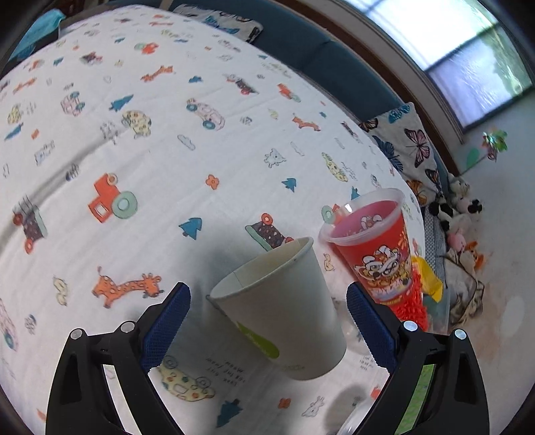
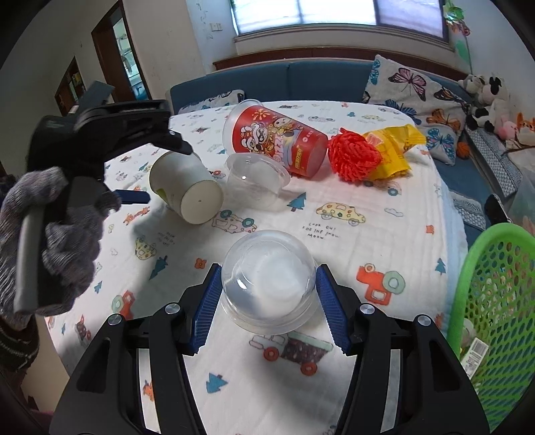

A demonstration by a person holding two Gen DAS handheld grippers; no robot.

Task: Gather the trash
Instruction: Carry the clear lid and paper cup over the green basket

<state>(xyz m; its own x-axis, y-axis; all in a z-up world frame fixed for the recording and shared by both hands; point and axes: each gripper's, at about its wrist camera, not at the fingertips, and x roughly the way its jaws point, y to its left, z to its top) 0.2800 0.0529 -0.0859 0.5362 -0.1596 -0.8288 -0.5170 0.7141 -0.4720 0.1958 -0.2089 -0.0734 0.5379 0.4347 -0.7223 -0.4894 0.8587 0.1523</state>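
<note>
The right gripper (image 2: 267, 294) clamps a clear dome lid (image 2: 267, 287) just above the bed (image 2: 384, 241). Farther off, the left gripper (image 1: 267, 308) stands wide open around a fallen paper cup (image 1: 284, 311), pads apart from it.

A butterfly-print pillow (image 2: 414, 90) and plush toys (image 2: 485, 100) lie beyond the vehicle-patterned blanket (image 2: 384, 241), under a window (image 2: 334, 13).

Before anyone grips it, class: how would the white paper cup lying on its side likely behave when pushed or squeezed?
The white paper cup lies on its side on the soft printed blanket, so a nudge would probably roll it in a curve, since it tapers. It looks empty, so likely light. Its thin wall may buckle if the left gripper, now open around it, squeezes hard.
</note>
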